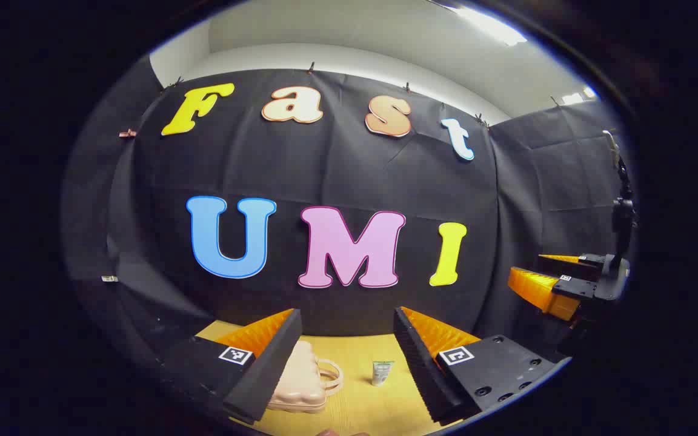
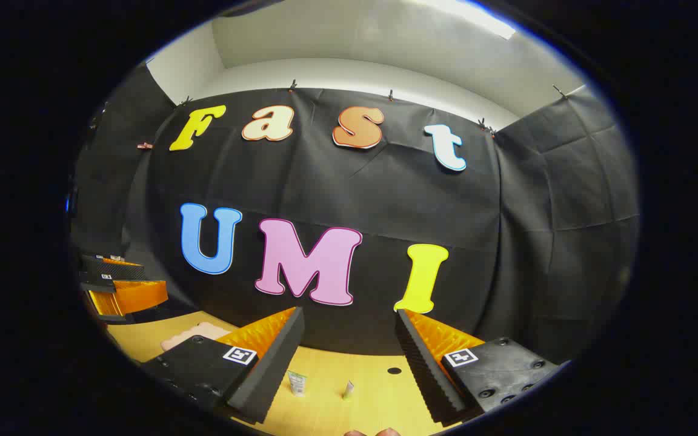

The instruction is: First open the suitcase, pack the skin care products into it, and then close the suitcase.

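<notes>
In the left gripper view a small pale pink suitcase [image 1: 300, 384] with a ring handle lies shut on the wooden table [image 1: 361, 406], partly behind my left finger. A small tube of skin care product [image 1: 382, 372] stands upright to its right. My left gripper [image 1: 346, 324] is held open above the table, holding nothing. In the right gripper view my right gripper [image 2: 349, 324] is open and holding nothing too. Below it stand a tube [image 2: 297, 382] and a smaller product [image 2: 348, 389]. The suitcase [image 2: 194, 335] peeks out at the left.
The other gripper [image 1: 561, 284] hangs at the right edge of the left gripper view, and in the right gripper view the left one [image 2: 119, 284] is at the left edge. A dark round hole [image 2: 394, 370] marks the table [image 2: 373, 412]. Black cloth walls close the back and sides.
</notes>
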`<move>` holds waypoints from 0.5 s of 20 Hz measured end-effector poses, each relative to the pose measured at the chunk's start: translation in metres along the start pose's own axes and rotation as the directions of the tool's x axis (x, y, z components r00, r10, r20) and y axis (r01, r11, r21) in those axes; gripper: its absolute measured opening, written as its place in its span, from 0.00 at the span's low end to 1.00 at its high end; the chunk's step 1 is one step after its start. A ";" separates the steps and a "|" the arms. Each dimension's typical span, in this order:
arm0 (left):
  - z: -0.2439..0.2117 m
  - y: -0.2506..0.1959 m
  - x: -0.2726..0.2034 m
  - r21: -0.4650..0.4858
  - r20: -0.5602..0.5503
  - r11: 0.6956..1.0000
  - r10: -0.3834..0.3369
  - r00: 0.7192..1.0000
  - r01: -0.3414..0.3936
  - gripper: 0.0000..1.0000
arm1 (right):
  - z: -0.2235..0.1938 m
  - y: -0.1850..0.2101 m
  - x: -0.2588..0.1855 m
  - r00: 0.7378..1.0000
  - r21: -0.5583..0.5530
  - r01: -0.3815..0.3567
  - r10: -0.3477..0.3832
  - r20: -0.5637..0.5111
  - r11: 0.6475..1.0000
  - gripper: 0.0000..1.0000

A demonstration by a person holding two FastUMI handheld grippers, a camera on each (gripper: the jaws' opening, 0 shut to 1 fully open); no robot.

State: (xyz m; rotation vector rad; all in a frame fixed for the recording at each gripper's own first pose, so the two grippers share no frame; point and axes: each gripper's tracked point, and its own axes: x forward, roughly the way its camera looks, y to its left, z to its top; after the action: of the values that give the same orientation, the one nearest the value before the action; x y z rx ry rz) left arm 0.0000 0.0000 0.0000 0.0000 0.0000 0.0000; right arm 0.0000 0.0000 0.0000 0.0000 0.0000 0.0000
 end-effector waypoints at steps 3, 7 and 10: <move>-0.008 -0.014 -0.002 0.007 -0.019 1.000 -0.009 1.000 0.009 0.95 | -0.006 -0.020 0.000 1.000 -0.014 0.023 -0.023 0.012 1.000 0.96; -0.010 -0.028 -0.003 0.025 -0.030 1.000 -0.007 1.000 0.008 0.96 | -0.015 -0.029 0.000 1.000 0.006 0.002 -0.002 -0.016 1.000 0.96; -0.002 -0.030 -0.005 0.041 -0.013 0.999 0.005 1.000 -0.004 0.96 | -0.011 -0.039 0.006 1.000 0.017 0.013 -0.013 0.001 1.000 0.98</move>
State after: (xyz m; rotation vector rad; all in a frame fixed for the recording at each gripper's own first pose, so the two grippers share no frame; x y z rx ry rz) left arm -0.0052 -0.0296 -0.0022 0.0405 0.0133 0.0043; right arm 0.0061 -0.0385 -0.0112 0.0174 -0.0014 -0.0127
